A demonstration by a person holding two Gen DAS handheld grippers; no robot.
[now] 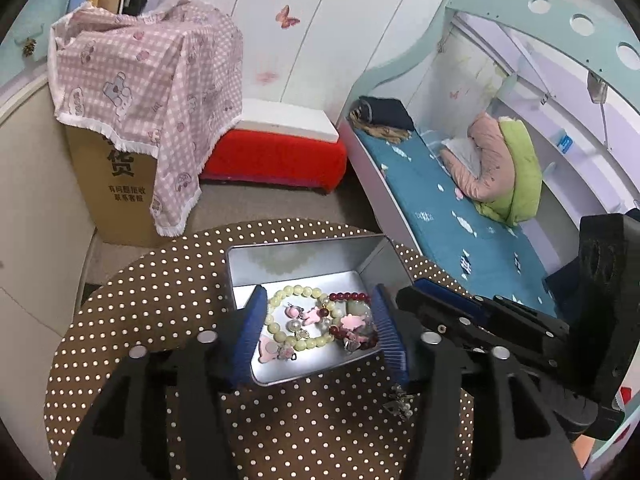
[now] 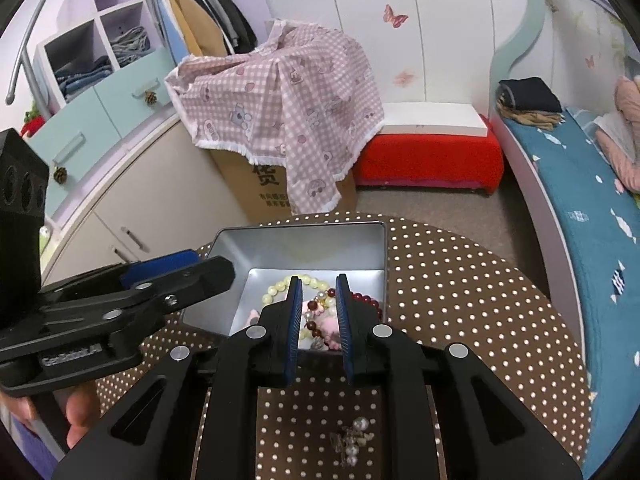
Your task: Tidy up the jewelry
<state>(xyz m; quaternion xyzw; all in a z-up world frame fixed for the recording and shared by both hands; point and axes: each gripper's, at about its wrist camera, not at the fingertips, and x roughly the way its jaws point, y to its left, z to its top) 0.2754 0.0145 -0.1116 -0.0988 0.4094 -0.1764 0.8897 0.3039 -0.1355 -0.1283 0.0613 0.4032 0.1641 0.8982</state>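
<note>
The left hand-held gripper (image 1: 320,328) hangs over the tin (image 1: 304,256) on the dotted tabletop (image 1: 160,304), its blue pads spread wide with nothing pinched between them; its own body covers the tin's near corners. The right hand-held gripper (image 2: 318,320) also points into the tin, pads parted by a narrow gap, gripping nothing; they screen the middle of the jewelry. Inside the tin lie a pale yellow bead bracelet (image 1: 280,300), a dark red bead bracelet (image 1: 350,297), pearls and pink charms (image 1: 352,322), tangled so that single pieces are hard to tell apart. A small pearl piece (image 2: 354,438) lies outside the tin on the tabletop, just before the grippers; its metal parts are too small to make out. In the right view a thumb (image 2: 82,412) shows at the lower left edge, the rest of the hand cut off. A checked cloth (image 1: 148,80) drapes a cardboard box (image 1: 116,184), hiding the top of its black Chinese print; the small lines cannot be read. Raised lettering on the left gripper's side is blurred
</note>
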